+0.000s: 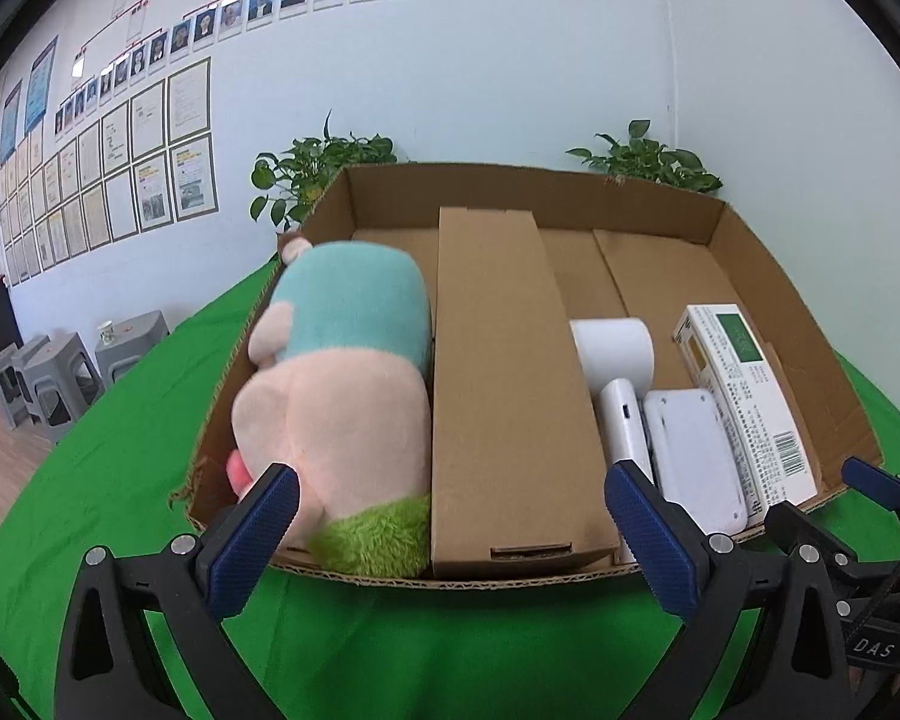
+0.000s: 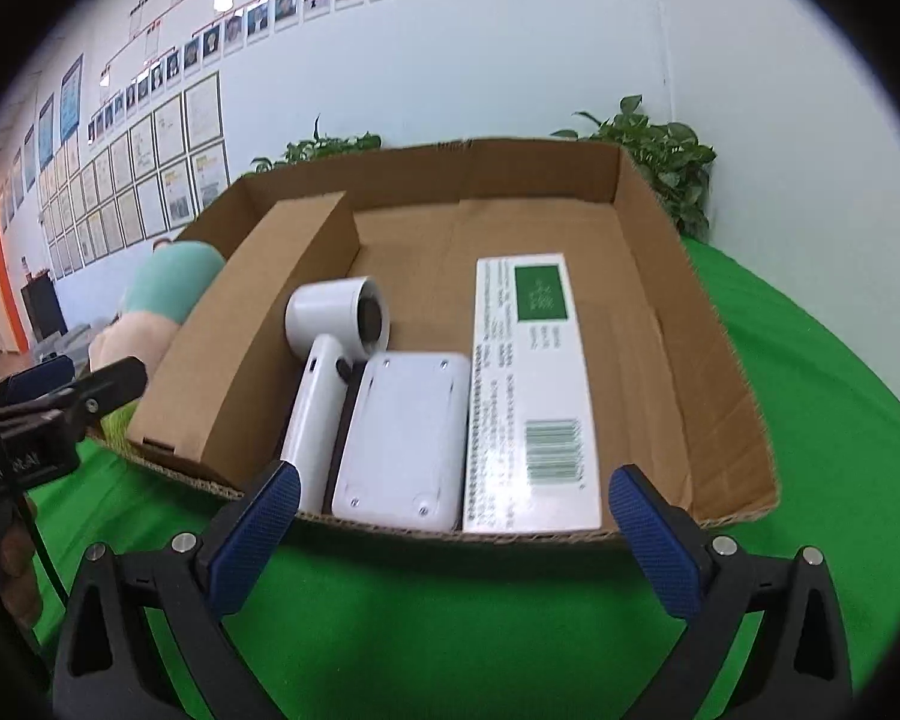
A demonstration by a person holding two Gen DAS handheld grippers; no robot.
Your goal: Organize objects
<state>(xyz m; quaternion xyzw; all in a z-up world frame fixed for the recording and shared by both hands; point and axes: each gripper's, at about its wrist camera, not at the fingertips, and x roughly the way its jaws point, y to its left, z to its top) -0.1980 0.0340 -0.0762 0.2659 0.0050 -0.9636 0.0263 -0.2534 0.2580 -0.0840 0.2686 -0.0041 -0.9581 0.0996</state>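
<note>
Plush fills the box's left compartment, left of the divider; dryer, case and carton pack the right, likely sorted by kind. Both grippers hover empty, fingers wide apart.

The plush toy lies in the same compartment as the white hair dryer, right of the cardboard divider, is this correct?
Not quite. The plush toy lies left of the cardboard divider, alone; the white hair dryer is on the right. The left wrist view shows it.

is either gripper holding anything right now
No. The left gripper and right gripper are both open and empty, just short of the cardboard box.
</note>
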